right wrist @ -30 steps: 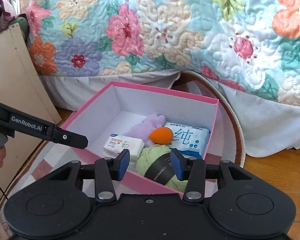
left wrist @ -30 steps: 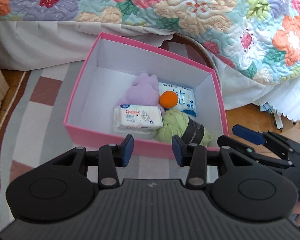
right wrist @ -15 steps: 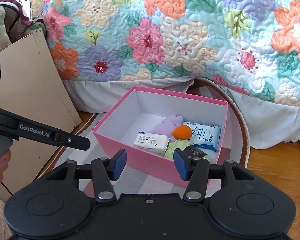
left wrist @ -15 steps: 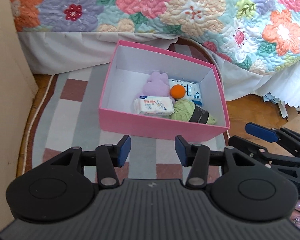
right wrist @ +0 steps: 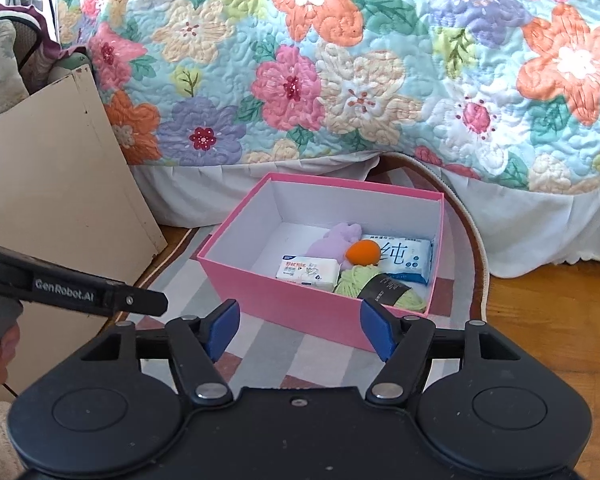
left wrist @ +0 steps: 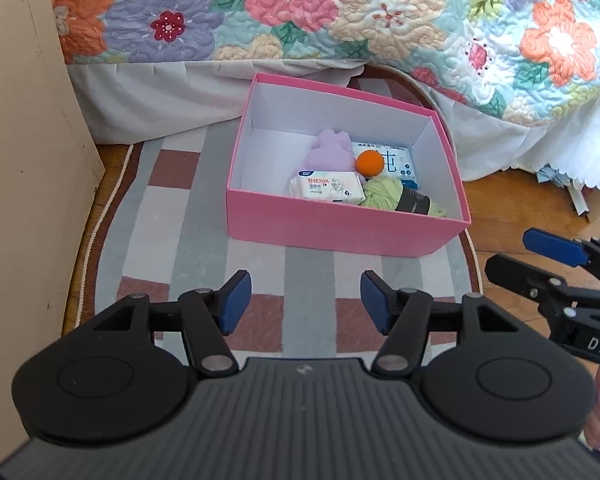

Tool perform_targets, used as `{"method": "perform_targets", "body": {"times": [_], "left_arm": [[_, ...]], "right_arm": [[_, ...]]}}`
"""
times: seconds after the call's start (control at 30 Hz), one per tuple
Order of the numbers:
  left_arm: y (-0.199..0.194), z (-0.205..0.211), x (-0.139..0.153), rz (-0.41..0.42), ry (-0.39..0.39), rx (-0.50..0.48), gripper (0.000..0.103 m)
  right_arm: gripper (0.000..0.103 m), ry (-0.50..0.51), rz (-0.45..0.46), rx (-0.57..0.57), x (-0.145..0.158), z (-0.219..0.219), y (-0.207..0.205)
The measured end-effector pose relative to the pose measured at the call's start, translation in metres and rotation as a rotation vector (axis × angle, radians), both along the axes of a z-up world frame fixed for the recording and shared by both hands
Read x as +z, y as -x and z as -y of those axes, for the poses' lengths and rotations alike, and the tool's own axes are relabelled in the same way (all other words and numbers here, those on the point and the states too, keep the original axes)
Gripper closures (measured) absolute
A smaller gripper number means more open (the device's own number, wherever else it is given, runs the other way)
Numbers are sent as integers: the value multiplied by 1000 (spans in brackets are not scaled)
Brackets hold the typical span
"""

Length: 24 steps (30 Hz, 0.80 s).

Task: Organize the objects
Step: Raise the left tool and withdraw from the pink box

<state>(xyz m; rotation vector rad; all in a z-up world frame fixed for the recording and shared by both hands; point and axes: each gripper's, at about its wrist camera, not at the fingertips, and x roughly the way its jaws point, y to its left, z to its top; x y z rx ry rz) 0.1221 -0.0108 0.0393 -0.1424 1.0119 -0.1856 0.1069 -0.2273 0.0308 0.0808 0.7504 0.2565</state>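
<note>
Left tongs (left wrist: 304, 298) and right tongs (right wrist: 298, 330) are hovering empty over the striped rug (left wrist: 172, 216), jaws having just been widening, nothing between them. The pink box (left wrist: 340, 232) is sitting on the rug beside the bed (right wrist: 340, 60), holding yarn (left wrist: 382, 192), an orange ball (left wrist: 370, 163) and tissue packs (left wrist: 326, 187).

Box (left wrist: 340, 232): matt pink card, white inside.
Quilt (right wrist: 340, 60): stitched, puffy cloth.
Rug (left wrist: 172, 216): woven, flat cloth.
Floor (right wrist: 548, 320): glossy wood.
Yarn (left wrist: 382, 192): soft green fibre.

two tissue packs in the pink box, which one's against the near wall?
The small white tissue pack with red print, lying beside the green yarn at the box's near wall. The larger blue-printed pack lies farther back, partly under the orange ball.
</note>
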Motion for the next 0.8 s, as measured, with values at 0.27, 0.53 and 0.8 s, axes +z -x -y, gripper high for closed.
{"method": "perform_targets", "body": {"times": [0.27, 0.53, 0.8], "left_arm": [[12, -2, 4, 16, -18, -10, 33], [14, -6, 1, -15, -25, 2, 27], [18, -12, -1, -26, -39, 24, 17]], "right_arm": [[12, 13, 5, -11, 1, -6, 8], [4, 21, 23, -85, 2, -7, 22], [4, 32, 5, -74, 4, -12, 26]]}}
